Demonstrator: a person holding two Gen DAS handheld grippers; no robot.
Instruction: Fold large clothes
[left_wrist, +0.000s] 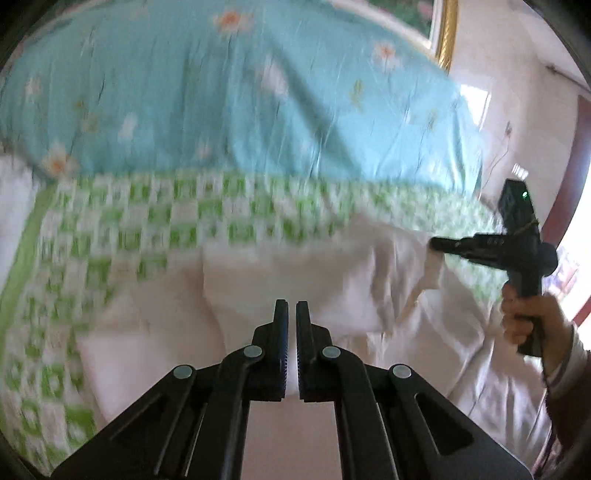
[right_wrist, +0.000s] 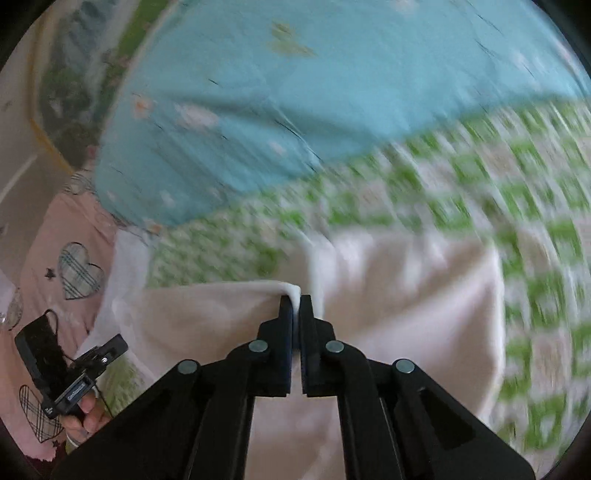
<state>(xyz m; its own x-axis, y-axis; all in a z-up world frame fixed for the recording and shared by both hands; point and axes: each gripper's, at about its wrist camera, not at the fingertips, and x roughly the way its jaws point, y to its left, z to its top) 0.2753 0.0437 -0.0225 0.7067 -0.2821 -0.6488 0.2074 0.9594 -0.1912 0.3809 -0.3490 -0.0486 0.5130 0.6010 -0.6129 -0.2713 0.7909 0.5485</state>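
White garment (right_wrist: 406, 295) hangs from your right gripper (right_wrist: 296, 299), pinching its edge to lift a fold. Your left gripper (left_wrist: 291, 306) looks pressed together; whether on cloth, I cannot tell.

The garment (left_wrist: 332, 295) lies on the bedsheet (left_wrist: 110, 221) — a quilt (left_wrist: 221, 92) heaped behind it (farther back, a framed picture (left_wrist: 445, 29) on the wall).

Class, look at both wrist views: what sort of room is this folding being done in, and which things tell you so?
Most likely a bedroom. A green-and-white checked bedsheet covers a wide soft surface, a bulky blue floral quilt is heaped on it, and a gold-framed picture hangs on the wall behind. The white garment lies on the bed.
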